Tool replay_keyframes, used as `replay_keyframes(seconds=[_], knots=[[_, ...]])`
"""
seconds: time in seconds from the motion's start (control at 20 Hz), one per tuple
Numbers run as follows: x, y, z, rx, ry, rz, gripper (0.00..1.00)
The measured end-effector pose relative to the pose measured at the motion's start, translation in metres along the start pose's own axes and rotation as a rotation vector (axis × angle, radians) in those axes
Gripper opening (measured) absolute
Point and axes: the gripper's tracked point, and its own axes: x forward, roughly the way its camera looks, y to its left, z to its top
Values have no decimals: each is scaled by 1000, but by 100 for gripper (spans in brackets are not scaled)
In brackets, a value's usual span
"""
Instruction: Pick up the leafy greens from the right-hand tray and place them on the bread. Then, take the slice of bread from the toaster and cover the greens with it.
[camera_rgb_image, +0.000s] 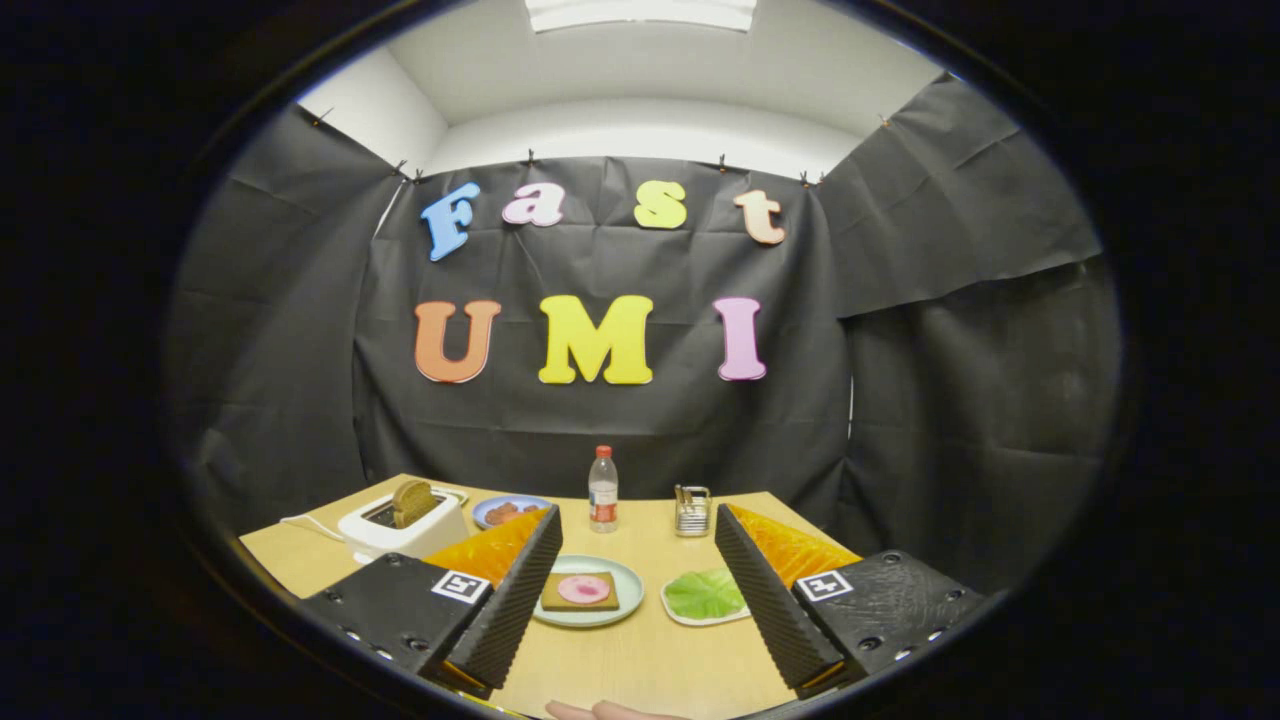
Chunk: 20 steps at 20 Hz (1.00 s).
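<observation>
The gripper (637, 585) is wide open, holding nothing. The leafy greens (705, 594) lie on a small tray (680, 615) between its fingers, beside the right one. Bread (579, 592) sits on the plate (625, 572) beside it.

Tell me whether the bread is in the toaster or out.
In: the bread slice stands upright in the toaster slot. The gripper is open, holding nothing.
</observation>
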Motion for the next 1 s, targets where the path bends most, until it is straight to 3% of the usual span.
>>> replay_keyframes(seconds=[0.55, 1.0], knots=[[49, -62, -17, 5, 32, -33, 95], [163, -150, -106, 18, 246, -81, 95]])
